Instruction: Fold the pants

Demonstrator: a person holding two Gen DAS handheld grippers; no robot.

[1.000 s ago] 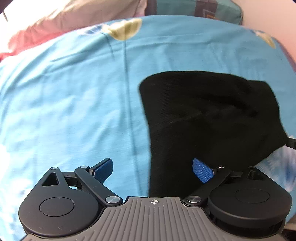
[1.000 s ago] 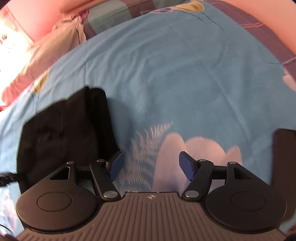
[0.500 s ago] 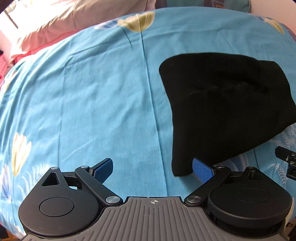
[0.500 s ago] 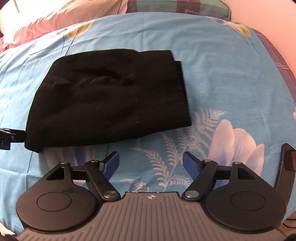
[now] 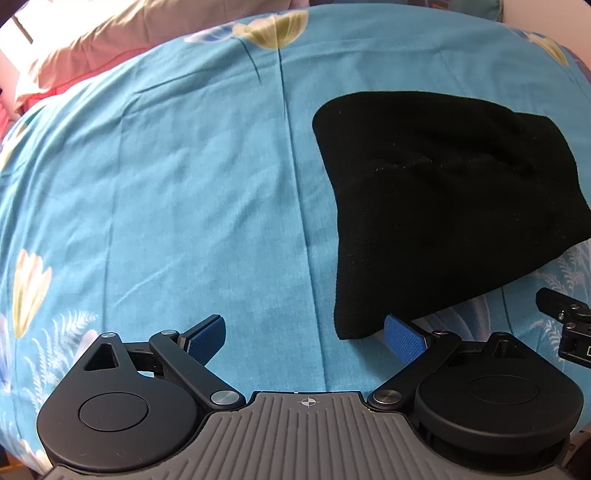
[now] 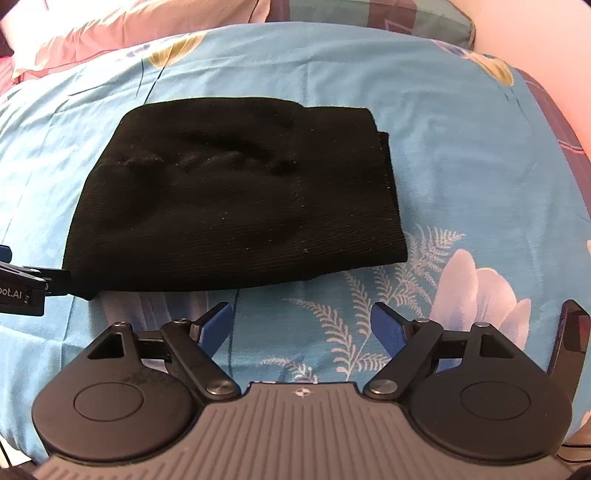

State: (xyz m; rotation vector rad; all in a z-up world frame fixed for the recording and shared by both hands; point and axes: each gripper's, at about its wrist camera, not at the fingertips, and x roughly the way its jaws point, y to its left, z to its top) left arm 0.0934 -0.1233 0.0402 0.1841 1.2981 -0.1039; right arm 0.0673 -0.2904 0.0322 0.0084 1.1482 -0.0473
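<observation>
The black pants (image 5: 443, 206) lie folded into a compact bundle on the blue flowered bedsheet (image 5: 166, 184). In the right wrist view the pants (image 6: 236, 199) sit centred ahead, with a stacked edge on the right. My left gripper (image 5: 304, 338) is open and empty; its right fingertip is by the bundle's near left corner. My right gripper (image 6: 301, 323) is open and empty, a little in front of the bundle's near edge. The left gripper also shows in the right wrist view (image 6: 22, 288) at the bundle's left corner.
Pink and beige pillows (image 5: 92, 48) lie at the head of the bed, with a plaid pillow (image 6: 388, 14) beside them. Bare bedsheet (image 6: 461, 147) lies right of the pants. The other gripper's tip (image 5: 565, 317) shows at the right edge.
Both grippers have pulled back toward me and away from the pants. The folded bundle now lies fully in view and has stayed still over the last half second.
</observation>
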